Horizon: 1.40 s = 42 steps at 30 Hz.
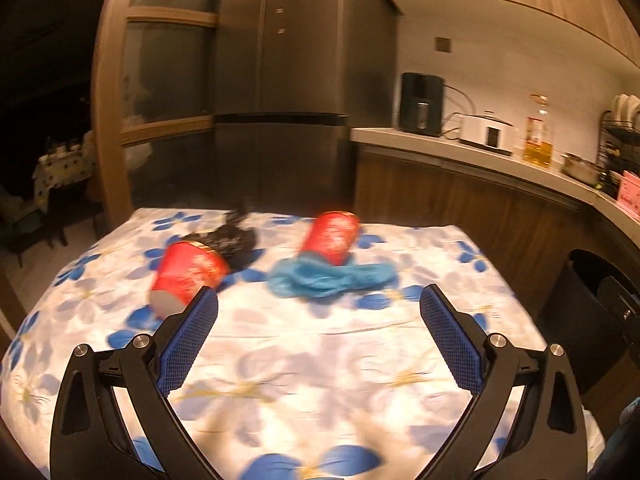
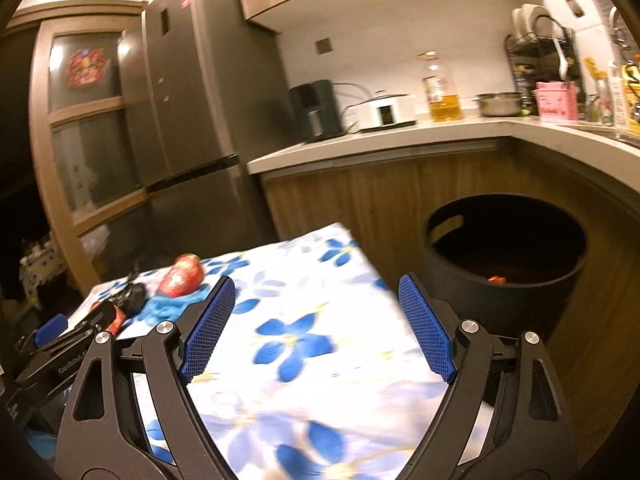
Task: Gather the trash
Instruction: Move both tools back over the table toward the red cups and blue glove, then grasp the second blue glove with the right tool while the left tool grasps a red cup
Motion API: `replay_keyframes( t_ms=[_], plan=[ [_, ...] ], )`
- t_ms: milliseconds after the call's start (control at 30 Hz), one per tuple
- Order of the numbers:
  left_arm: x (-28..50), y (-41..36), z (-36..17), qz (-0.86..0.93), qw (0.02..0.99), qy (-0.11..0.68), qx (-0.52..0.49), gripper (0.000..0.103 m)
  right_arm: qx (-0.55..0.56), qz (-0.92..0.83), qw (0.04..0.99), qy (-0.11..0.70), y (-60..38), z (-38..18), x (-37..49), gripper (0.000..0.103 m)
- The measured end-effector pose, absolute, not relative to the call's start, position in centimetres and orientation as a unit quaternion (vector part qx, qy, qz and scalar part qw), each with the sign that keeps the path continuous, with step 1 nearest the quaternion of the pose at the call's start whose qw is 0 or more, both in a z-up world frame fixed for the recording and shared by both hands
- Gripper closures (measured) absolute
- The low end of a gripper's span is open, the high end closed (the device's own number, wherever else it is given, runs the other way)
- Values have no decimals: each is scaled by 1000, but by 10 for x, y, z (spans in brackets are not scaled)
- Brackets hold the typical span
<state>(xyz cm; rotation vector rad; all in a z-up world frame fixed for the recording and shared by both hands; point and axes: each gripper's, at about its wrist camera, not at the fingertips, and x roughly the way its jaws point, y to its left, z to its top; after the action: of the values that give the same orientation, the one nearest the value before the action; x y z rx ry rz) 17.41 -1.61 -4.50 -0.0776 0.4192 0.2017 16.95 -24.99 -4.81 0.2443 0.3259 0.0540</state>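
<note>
Your left gripper (image 1: 319,296) is spread wide with nothing between its blue pads, and your right gripper (image 2: 316,286) is likewise released and empty. Take the blue crumpled bag (image 1: 328,278) as your landmark: it lies on the flowered tablecloth (image 1: 320,360) straight ahead of the left gripper, just beyond its fingertips. Touching the bag's far edge is a red paper cup (image 1: 330,236), tipped over with its long axis running away from you. To the bag's left lies a second red cup (image 1: 186,272), also on its side, its base toward you and close to the left gripper's left finger; a crumpled black bag (image 1: 230,238) sits against its mouth. The left gripper looks the nearer to all of this; from the right wrist view the same pile lies far off to the left. The black bin (image 2: 504,264) stands on the floor beyond the table's right edge, with something small and red (image 2: 497,279) inside, too dim to identify. Motion blur softens the cups' printing.
</note>
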Motion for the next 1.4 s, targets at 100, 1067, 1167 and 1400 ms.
replay_keyframes(
  t_ms=[100, 1067, 1167, 1400],
  plan=[
    [168, 9, -47, 118, 970, 207, -48, 6, 112, 49, 977, 173, -223, -52, 178, 20],
    [186, 121, -61, 194, 953, 213, -98, 6, 38, 153, 938, 309, -41, -106, 327, 45],
    [195, 128, -63, 190, 952, 216, -104, 6, 32, 160, 927, 337, -36, -116, 336, 67],
    [219, 139, -73, 180, 946, 246, -113, 6, 23, 189, 919, 345, -34, -120, 332, 98]
  ],
)
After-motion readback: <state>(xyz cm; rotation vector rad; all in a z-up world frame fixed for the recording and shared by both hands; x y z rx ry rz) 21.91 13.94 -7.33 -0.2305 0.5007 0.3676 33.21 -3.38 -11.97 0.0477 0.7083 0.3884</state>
